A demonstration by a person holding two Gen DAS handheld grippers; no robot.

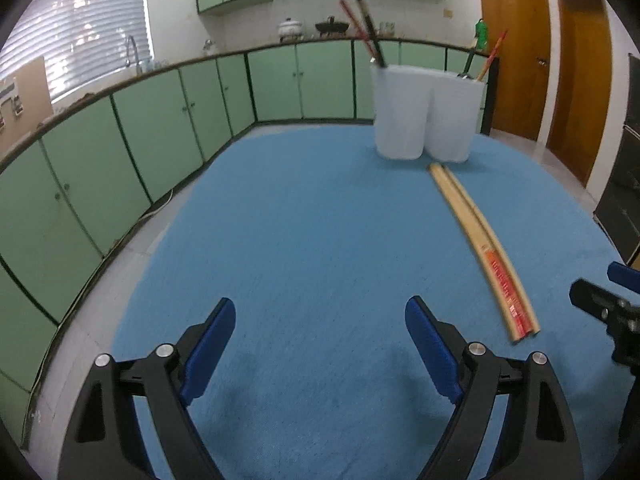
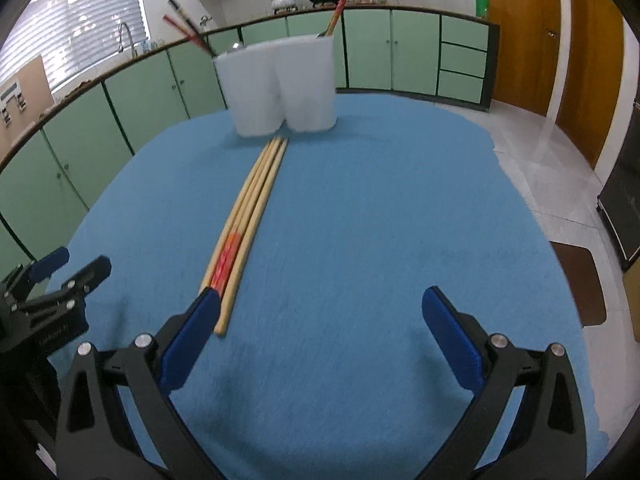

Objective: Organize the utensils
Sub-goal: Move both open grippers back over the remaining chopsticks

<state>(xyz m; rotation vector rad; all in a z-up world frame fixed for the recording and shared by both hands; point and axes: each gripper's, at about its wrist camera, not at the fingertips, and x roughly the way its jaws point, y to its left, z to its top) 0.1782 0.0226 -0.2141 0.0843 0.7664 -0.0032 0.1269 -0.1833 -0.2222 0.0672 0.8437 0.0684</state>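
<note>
Left wrist view: left gripper (image 1: 320, 344) spread wide, grasping nothing, hovering over blue worktop (image 1: 304, 216). Two white holders (image 1: 426, 116) touching, far right; three chopsticks inside the left holder, two or three in the right. Loose chopsticks (image 1: 480, 244) lay near right, counted as two.

Right wrist view: right gripper (image 2: 322, 332) released, empty; left finger just beside the loose chopsticks (image 2: 250, 216), counted here as three or four. Judged partly done: loose ones not yet stowed.
</note>
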